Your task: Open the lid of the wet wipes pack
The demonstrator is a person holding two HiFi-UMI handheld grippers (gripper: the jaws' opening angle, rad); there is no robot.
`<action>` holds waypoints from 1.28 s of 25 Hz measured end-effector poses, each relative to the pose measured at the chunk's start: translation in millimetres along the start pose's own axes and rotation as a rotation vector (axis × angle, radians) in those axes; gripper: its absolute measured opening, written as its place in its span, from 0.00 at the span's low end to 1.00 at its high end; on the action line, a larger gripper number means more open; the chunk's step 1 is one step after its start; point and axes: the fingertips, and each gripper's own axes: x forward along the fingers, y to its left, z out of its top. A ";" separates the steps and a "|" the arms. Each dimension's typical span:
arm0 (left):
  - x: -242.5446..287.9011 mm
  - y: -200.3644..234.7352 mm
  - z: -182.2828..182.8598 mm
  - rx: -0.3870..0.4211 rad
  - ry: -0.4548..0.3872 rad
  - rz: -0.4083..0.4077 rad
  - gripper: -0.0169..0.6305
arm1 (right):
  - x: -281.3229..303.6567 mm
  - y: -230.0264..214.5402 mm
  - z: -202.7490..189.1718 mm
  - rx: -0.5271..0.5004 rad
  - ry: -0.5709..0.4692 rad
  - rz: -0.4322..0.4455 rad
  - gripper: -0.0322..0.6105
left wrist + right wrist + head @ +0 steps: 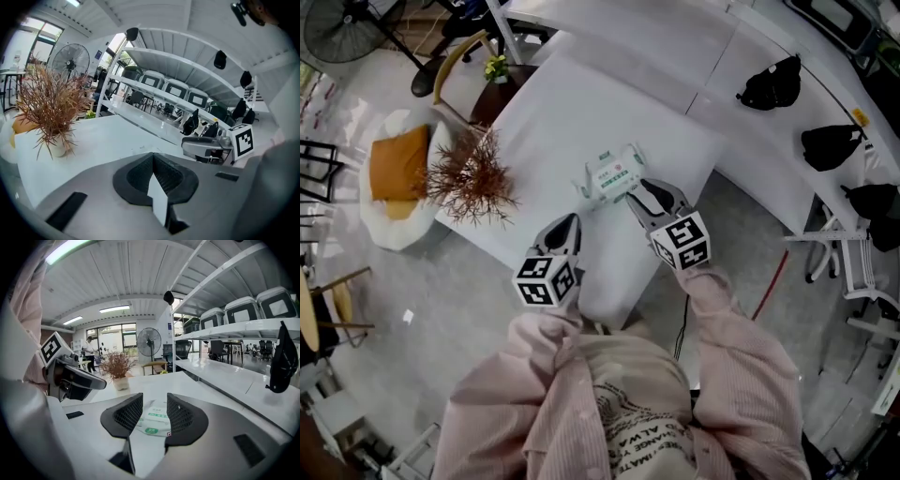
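The wet wipes pack (613, 174) is white with green print and lies flat on the white table (553, 112), its lid down. My right gripper (654, 196) is open just behind the pack's near right end. In the right gripper view the pack (155, 420) shows through the gap of the right gripper (154, 405), a little beyond the pads and untouched. My left gripper (565, 226) is shut and empty over the table's near edge, left of the pack. In the left gripper view, the left gripper (153, 168) has its pads pressed together, and the pack is hidden.
A potted dry reddish plant (472, 179) stands at the table's left edge. An armchair with an orange cushion (397, 165) sits on the floor to the left. Black bags (773, 84) lie on the long white counter behind. A white chair (855, 267) stands at the right.
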 end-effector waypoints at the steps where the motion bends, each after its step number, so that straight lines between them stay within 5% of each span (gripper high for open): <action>1: 3.9 2.6 -2.2 -0.008 0.003 0.010 0.02 | 4.9 -2.6 -2.5 -0.019 0.007 0.006 0.26; 8: 29.8 20.6 -18.8 -0.065 0.049 0.055 0.02 | 41.2 -13.0 -20.5 -0.216 0.090 0.066 0.26; 19: 73.4 30.9 -46.8 -0.111 0.132 -0.005 0.02 | 75.6 -14.2 -60.6 -0.576 0.218 0.157 0.26; 32: 100.3 35.3 -68.9 -0.163 0.201 -0.032 0.02 | 90.8 -6.5 -83.0 -0.823 0.292 0.264 0.26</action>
